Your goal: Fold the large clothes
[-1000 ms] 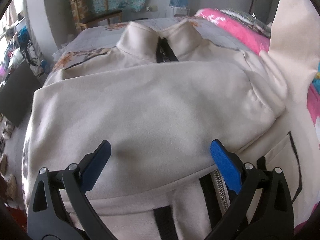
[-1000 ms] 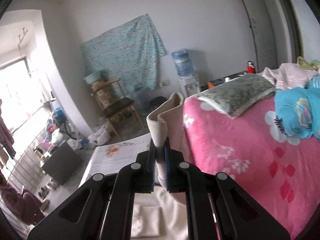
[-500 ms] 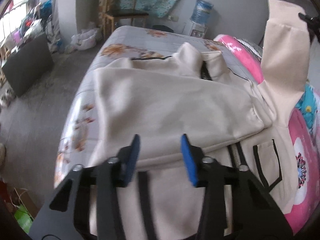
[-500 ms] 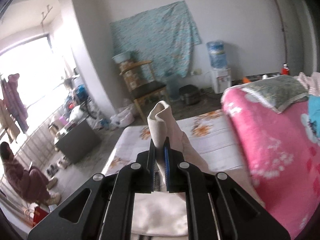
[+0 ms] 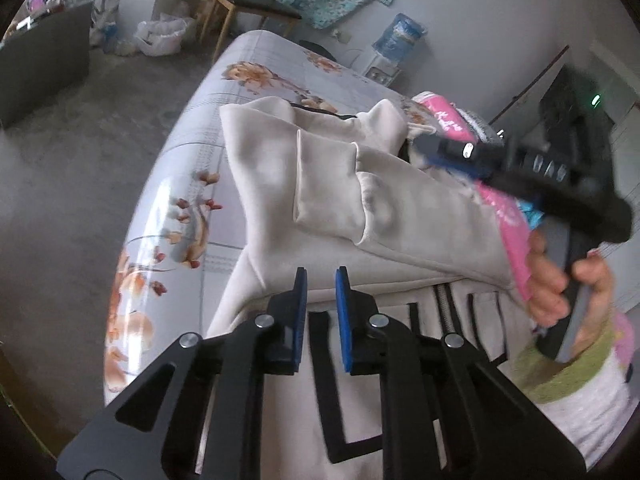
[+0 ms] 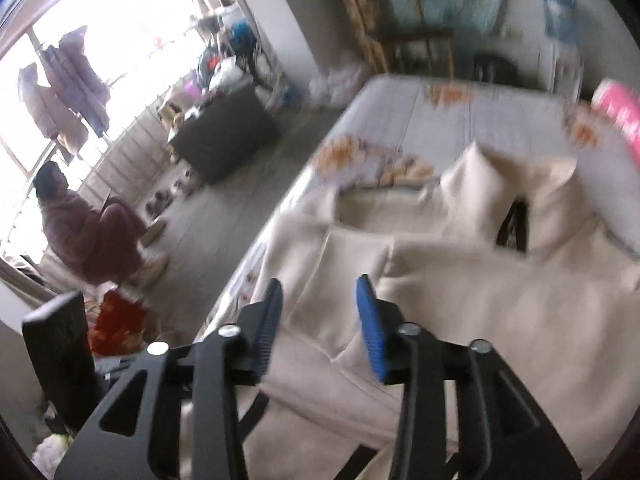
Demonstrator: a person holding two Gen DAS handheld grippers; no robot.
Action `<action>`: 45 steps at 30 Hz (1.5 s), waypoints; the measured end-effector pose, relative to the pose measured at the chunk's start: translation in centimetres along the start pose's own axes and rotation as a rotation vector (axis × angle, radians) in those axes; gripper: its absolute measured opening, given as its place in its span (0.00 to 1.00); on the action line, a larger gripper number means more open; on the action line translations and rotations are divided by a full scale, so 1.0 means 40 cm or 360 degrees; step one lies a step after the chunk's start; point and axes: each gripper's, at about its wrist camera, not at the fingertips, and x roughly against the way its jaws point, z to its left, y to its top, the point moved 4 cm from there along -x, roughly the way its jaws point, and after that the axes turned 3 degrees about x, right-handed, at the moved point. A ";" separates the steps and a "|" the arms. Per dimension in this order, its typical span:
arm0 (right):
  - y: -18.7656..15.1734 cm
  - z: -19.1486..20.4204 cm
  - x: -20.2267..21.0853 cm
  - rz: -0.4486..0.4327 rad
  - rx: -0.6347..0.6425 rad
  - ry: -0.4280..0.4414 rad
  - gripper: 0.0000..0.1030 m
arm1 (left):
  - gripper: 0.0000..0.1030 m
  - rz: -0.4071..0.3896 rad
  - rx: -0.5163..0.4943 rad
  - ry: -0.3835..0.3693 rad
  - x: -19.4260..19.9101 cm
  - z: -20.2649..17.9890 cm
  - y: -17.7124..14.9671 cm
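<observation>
The cream zip-front fleece jacket (image 5: 400, 216) is lying on the floral grey bedsheet (image 5: 192, 184), bearing no readable writing. The left gripper (image 5: 321, 280) is narrowing, empty; the right gripper (image 6: 320, 296) is spreading, empty.

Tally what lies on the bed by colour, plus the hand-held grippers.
Cream zip-front fleece jacket: 1
Pink floral quilt: 1
Black hand-held grippers with blue pads: 2, left and right
Total: 4
</observation>
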 end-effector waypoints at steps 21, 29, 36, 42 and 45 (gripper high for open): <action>-0.229 -0.774 0.352 -0.0162 -0.0749 -0.0537 0.60 | 0.20 0.0157 -0.0048 0.0268 -0.296 -0.040 0.191; -0.240 -0.796 0.327 -0.0142 -0.0730 -0.0508 0.60 | 0.06 -0.0034 -0.0218 0.0227 -0.191 -0.118 0.193; -0.215 -0.824 0.291 -0.0102 -0.0680 -0.0581 0.57 | 0.06 -0.0051 -0.0194 0.0284 -0.132 -0.096 0.146; -0.183 -0.837 0.257 -0.0104 -0.0629 -0.0591 0.09 | 0.06 0.0026 -0.0080 0.0267 -0.167 -0.026 0.088; -0.164 -0.820 0.263 -0.0162 -0.0543 -0.0633 0.06 | 0.06 -0.0019 -0.0077 0.0211 -0.152 -0.026 0.090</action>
